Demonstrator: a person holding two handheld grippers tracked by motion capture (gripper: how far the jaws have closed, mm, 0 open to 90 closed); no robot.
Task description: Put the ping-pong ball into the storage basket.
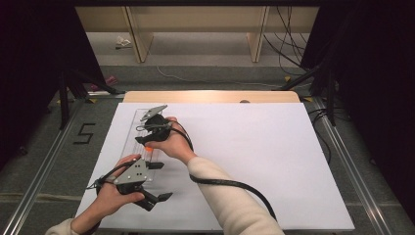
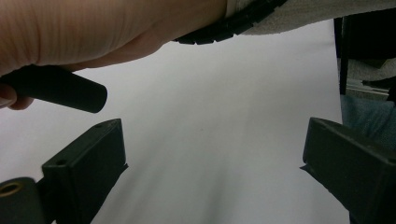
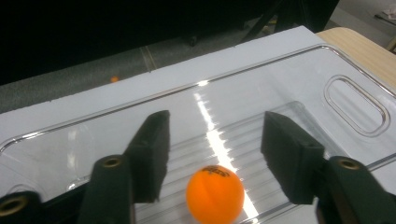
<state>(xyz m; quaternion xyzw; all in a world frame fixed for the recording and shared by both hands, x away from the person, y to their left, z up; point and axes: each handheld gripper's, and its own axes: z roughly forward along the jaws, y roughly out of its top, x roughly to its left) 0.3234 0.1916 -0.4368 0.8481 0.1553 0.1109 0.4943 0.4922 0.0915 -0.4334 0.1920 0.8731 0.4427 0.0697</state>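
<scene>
Nearest the person, the left hand [image 1: 111,196] is resting low on the white sheet [image 1: 254,161] that covers the table, wrist bent slightly inward, wrapping the body of the left gripper [image 1: 159,199]. Its two blocky black jaws are lying almost level and pointing toward the right across the sheet. In the left gripper view they are standing wide apart with nothing but bare matte white surface between them. A grey three-cornered plate is sitting on top of that gripper, flat and metallic, with small holes.

Just beyond, a cream sleeve [image 1: 230,205] of soft knit fabric is crossing in from the lower right, with a ribbed black cable [image 1: 230,185] lying alongside the forearm. The right hand [image 1: 171,144] is reaching forward and to the left, holding the right gripper [image 1: 147,142] over a clear tray [image 1: 131,134].

In the right gripper view, its jaws are partly open, their dark pads [image 3: 154,149] standing clear on either side of an orange ball [image 3: 215,193]. The ball is smooth, round and matte, with small dark print on top, and it is lying in the tray's ribbed floor, apart from both pads. The tray is glossy transparent plastic with rounded corners, a raised rim and an oval handle cut-out [image 3: 357,105] at its far end; light is glinting in a streak across it.

Farther off, the pale wooden table edge [image 1: 210,96] is showing past the sheet, then grey floor.
</scene>
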